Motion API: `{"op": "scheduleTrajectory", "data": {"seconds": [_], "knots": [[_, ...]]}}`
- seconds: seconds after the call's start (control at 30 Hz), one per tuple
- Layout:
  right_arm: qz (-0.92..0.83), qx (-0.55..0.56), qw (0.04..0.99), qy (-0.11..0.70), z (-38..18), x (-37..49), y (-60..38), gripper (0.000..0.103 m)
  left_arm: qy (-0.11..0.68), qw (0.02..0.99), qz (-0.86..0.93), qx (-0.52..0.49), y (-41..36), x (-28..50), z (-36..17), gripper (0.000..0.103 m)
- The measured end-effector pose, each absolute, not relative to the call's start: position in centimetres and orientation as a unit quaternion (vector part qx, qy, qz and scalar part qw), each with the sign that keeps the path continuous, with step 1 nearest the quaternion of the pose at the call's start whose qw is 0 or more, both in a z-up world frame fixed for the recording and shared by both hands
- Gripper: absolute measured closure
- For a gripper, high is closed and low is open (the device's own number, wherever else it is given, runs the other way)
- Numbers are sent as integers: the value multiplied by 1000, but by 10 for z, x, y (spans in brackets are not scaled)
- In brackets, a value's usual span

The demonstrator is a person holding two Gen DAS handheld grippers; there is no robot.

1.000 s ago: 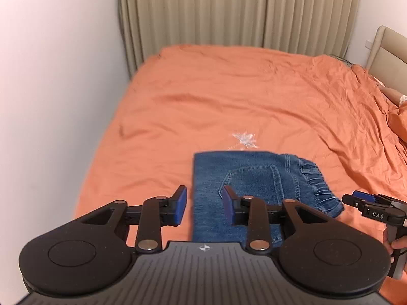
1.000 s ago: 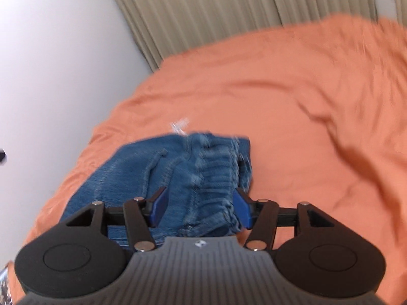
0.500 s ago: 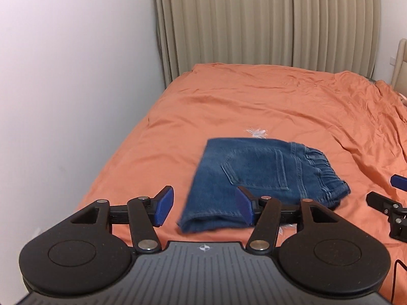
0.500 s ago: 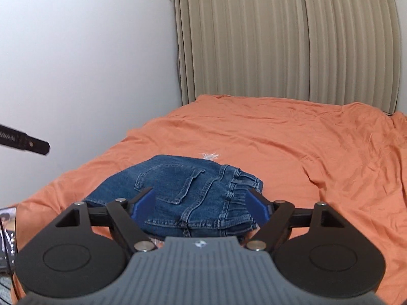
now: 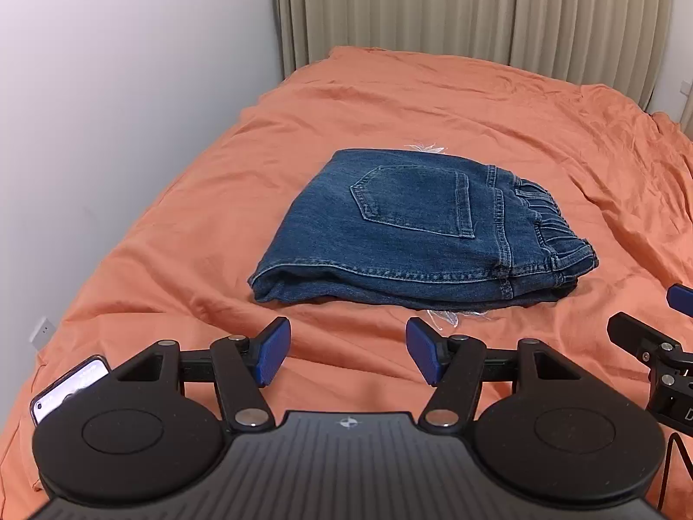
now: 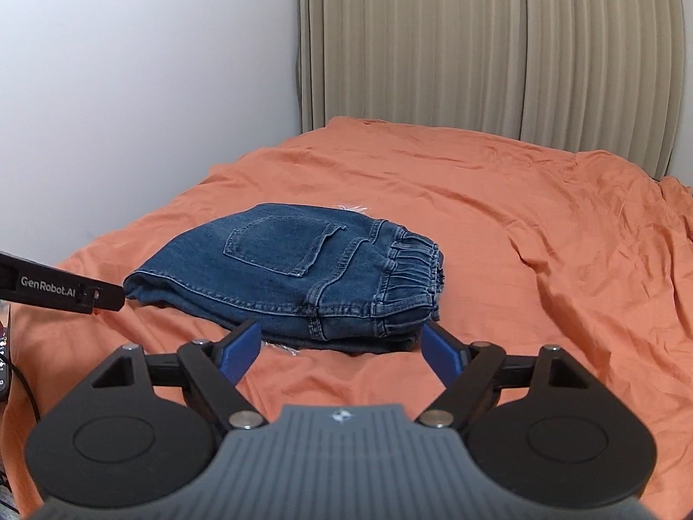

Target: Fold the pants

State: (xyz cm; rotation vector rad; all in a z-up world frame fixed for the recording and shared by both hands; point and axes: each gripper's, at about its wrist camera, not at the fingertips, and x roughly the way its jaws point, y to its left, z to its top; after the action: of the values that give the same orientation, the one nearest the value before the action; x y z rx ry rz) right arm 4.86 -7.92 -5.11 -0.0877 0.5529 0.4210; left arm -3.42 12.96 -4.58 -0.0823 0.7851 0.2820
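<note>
Blue denim pants (image 5: 416, 225) lie folded into a compact stack on the orange bedspread (image 5: 433, 99), back pocket up, elastic waistband to the right. They also show in the right wrist view (image 6: 294, 273). My left gripper (image 5: 346, 355) is open and empty, held back from the near edge of the stack. My right gripper (image 6: 342, 346) is open and empty, close to the near edge of the pants. The right gripper's tip also shows at the right edge of the left wrist view (image 5: 649, 338).
A phone (image 5: 65, 394) lies at the bed's near left corner. A white wall (image 5: 108, 108) runs along the left side. Beige curtains (image 6: 498, 52) hang behind the bed. The left gripper's finger (image 6: 60, 290) reaches in from the left of the right wrist view.
Both grippers have pulled back and away from the folded pants, which stay in place. Both jaws have opened wider.
</note>
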Motion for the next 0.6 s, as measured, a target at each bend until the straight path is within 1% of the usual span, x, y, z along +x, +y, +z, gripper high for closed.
{"op": "scheduleTrajectory", "data": {"seconds": [0.6], "knots": [[213,-36,938,271,-48,53,-78,24,387,911,136,-35,124,-33,-46,31]]}}
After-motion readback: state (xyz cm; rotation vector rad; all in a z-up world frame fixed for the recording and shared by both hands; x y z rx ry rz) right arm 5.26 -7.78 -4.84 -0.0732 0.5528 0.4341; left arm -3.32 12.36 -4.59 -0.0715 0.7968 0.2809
